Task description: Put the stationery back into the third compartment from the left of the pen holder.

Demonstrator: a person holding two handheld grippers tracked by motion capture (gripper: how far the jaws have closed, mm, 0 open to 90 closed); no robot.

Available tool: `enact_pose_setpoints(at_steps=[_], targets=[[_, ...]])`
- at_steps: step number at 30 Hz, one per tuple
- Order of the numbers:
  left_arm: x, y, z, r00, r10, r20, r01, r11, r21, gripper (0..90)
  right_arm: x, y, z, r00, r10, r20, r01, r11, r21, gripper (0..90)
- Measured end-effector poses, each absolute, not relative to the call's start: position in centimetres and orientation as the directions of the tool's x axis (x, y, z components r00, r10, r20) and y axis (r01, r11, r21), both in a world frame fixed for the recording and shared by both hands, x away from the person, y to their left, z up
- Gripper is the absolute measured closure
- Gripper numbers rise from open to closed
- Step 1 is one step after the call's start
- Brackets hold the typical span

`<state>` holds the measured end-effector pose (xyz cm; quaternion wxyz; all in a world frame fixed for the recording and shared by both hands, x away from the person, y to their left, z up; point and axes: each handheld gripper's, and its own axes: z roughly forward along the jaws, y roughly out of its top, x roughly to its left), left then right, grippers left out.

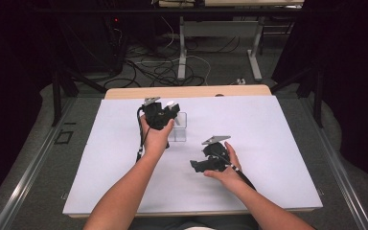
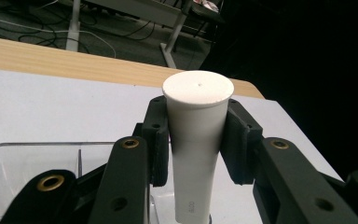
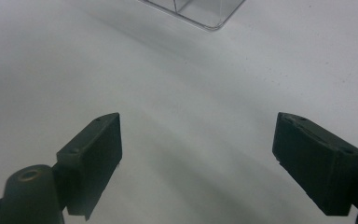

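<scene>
One white plastic tube, one clear plastic divided box, two grippers.
Left gripper (image 2: 193, 140) clamps the white cap-up plastic tube (image 2: 196, 140) over the clear box (image 1: 178, 127) near the table's (image 1: 278, 143) far edge; right gripper (image 3: 198, 163) gapes wide, holding nothing.

1. In the left gripper view, the white tube (image 2: 196, 140) runs off the bottom edge, so its lower end is unseen.
2. The clear box (image 2: 9, 161) is cut off at the left edge, partly behind black jaws.
3. In the right gripper view, the clear box (image 3: 200, 11) is cropped by the top edge.
4. In the high view, the tube's small print is too small to read.
</scene>
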<state>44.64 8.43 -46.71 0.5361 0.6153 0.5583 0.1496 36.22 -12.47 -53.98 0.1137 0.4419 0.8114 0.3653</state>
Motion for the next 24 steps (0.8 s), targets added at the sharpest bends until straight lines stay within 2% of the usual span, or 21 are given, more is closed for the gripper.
enact_pose_setpoints(at_steps=[24], targets=[[45.2, 7.2, -48.7, 0.316, 0.877, -0.362, 0.556, 0.137, 0.819, 66.4, 36.2, -12.5, -53.9, -0.590, 0.793, 0.152, 0.635, 0.339, 0.695, 15.2]])
